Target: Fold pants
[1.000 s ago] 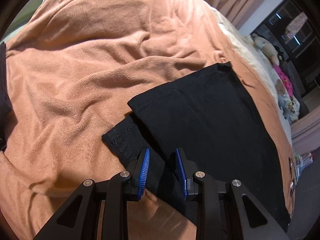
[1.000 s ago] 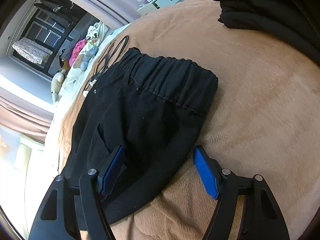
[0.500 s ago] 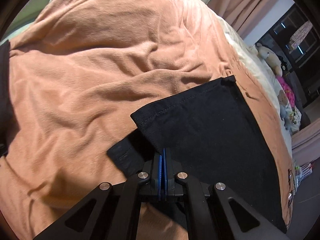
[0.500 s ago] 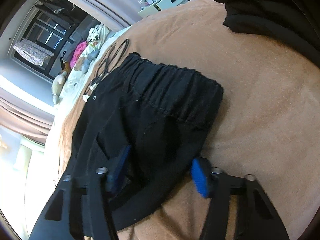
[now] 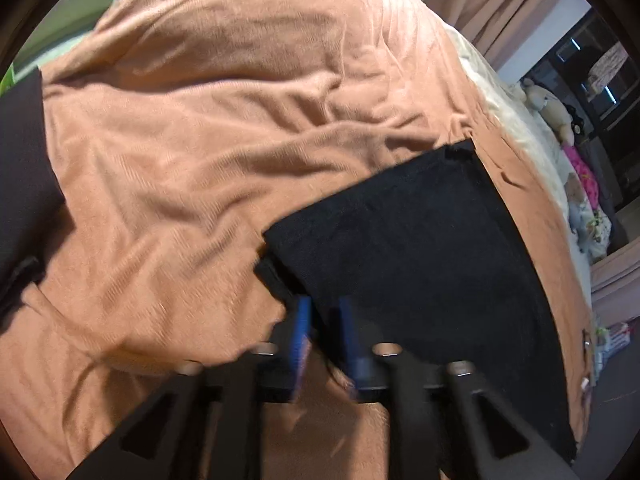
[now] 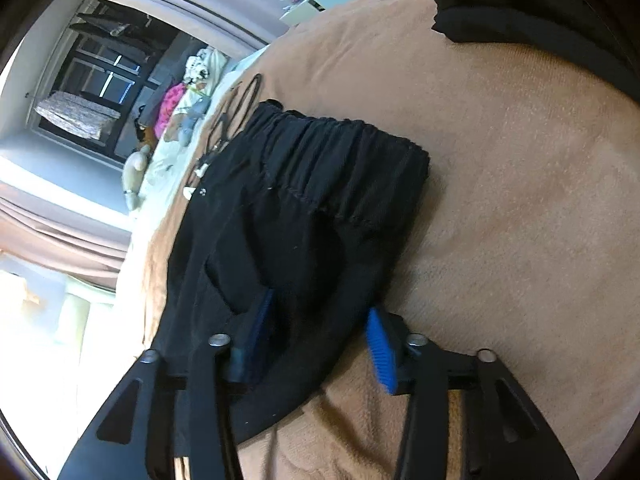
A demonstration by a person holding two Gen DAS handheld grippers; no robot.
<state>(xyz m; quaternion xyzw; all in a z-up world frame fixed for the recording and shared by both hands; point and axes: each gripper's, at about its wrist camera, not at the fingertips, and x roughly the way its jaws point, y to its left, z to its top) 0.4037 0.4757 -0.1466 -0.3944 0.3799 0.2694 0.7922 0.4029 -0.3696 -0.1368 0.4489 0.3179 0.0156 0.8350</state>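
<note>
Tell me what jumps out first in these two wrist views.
The black pants lie flat on the rumpled orange blanket, gathered waistband away from the right gripper, whose open jaws straddle the fabric. The left gripper sits open at the hem corner.

A bed (image 5: 224,128) carries everything, covered by a rumpled orange-brown blanket (image 6: 520,184). Black pants (image 6: 304,216) lie flat on the blanket along one side edge of the bed, waistband toward one end and leg hems (image 5: 420,248) toward the other. A heap of dark clothes (image 6: 520,4) sits on the blanket near a far corner. Black cables (image 6: 236,112) lie by the edge, just beside the waistband.
</note>
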